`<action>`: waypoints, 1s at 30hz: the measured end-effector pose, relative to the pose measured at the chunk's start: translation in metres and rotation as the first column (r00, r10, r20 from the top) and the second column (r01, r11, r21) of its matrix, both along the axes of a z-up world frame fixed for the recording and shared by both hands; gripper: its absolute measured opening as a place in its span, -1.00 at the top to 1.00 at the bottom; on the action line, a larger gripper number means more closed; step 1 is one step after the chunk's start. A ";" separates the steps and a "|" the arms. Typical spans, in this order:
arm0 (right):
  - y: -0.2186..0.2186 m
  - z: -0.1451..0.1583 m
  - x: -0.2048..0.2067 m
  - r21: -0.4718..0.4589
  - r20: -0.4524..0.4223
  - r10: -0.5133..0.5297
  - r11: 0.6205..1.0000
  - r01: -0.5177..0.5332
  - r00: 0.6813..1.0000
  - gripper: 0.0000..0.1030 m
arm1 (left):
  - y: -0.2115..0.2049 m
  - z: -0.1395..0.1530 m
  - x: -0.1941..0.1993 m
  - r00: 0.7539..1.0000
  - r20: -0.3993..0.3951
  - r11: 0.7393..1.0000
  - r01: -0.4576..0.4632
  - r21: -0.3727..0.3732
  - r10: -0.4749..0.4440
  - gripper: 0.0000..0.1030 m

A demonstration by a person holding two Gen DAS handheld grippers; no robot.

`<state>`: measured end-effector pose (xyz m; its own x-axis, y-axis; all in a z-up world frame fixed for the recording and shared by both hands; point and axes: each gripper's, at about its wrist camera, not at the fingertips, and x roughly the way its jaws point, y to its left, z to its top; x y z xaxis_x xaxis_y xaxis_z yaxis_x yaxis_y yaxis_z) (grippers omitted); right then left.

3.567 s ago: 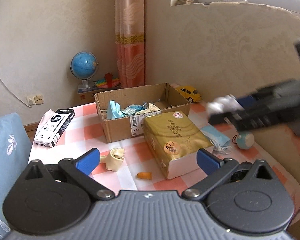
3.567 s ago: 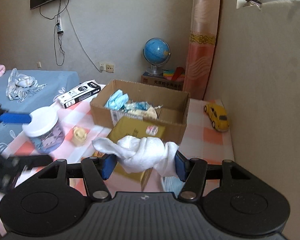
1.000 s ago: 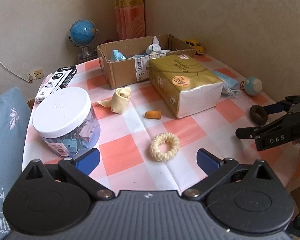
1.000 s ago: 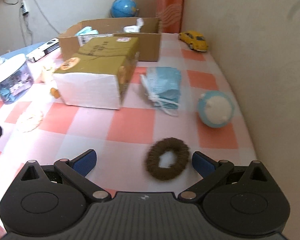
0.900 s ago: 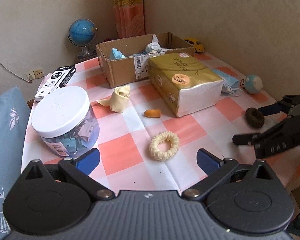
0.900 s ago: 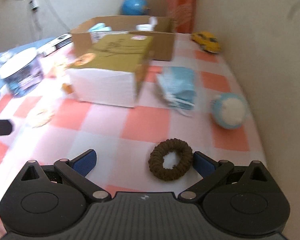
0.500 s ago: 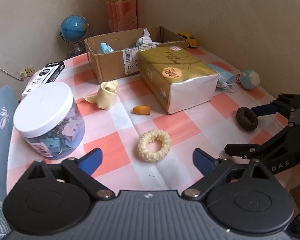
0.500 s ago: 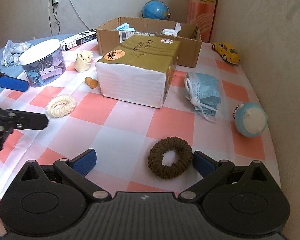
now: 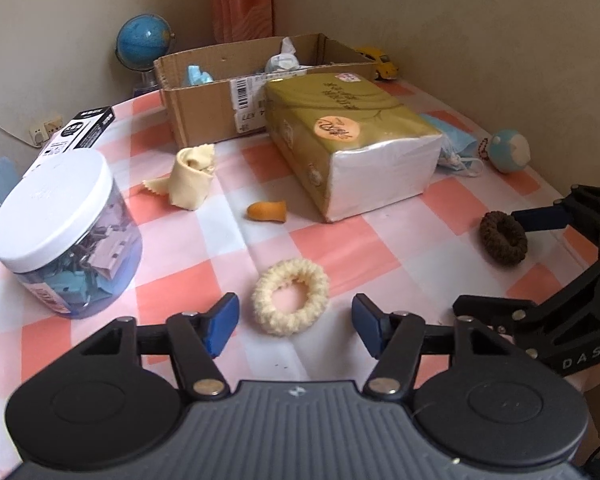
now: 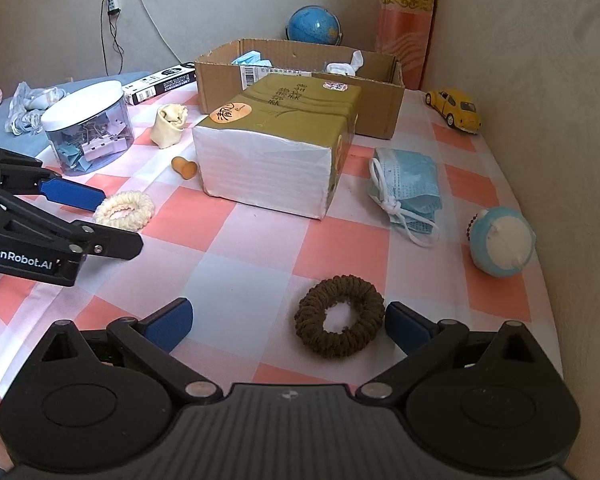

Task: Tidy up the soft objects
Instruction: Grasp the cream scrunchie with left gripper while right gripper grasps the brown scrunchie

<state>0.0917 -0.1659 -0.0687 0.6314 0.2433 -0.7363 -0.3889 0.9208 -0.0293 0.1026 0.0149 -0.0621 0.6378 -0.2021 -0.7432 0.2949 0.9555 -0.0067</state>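
A cream scrunchie [image 9: 290, 298] lies flat on the checked tablecloth between the jaws of my left gripper [image 9: 294, 322]. The jaws are closing and a small gap shows on each side. A brown scrunchie [image 10: 338, 322] lies between the wide-open fingers of my right gripper [image 10: 288, 324], close to the right pad. At the back stands an open cardboard box [image 10: 296, 46] with blue masks and a white cloth inside. A blue face mask [image 10: 410, 184], a folded cream cloth [image 9: 192, 178] and a blue-and-white ball [image 10: 502, 242] lie loose on the table.
A big pack of tissues [image 9: 352, 136] fills the table's middle, with a small orange piece [image 9: 267, 212] beside it. A clip jar [image 9: 60, 232] and a black box [image 9: 80, 132] sit left. A yellow toy car [image 10: 456, 110] and the wall bound the right.
The white cloth my right gripper held is now in the box. My left gripper came forward and down over the cream scrunchie, and its jaws have narrowed. The right gripper stays around the brown scrunchie.
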 end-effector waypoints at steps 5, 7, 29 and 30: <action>0.000 0.000 -0.001 0.003 0.009 0.002 1.000 -0.002 1.000 -1.00 | -0.006 0.000 0.002 1.000 0.011 1.000 0.009 0.003 -0.009 -0.09; -0.001 -0.001 -0.002 0.004 0.012 0.002 1.000 -0.003 1.000 -1.00 | -0.009 0.000 0.003 1.000 0.012 1.000 0.010 0.001 -0.011 -0.03; -0.008 0.008 0.002 -0.014 -0.004 -0.013 1.000 0.013 1.000 -0.42 | -0.016 0.000 0.006 0.998 0.021 0.998 0.067 -0.021 -0.067 0.11; -0.009 0.009 0.003 -0.014 -0.005 -0.019 1.000 0.019 1.000 -0.35 | -0.016 0.000 0.006 0.997 0.021 0.997 0.070 -0.020 -0.069 0.12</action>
<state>0.0943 -0.1747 -0.0602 0.6321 0.2213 -0.7426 -0.3716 0.9275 -0.0399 0.1082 -0.0010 -0.0619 0.6369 -0.2615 -0.7253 0.3608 0.9325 -0.0194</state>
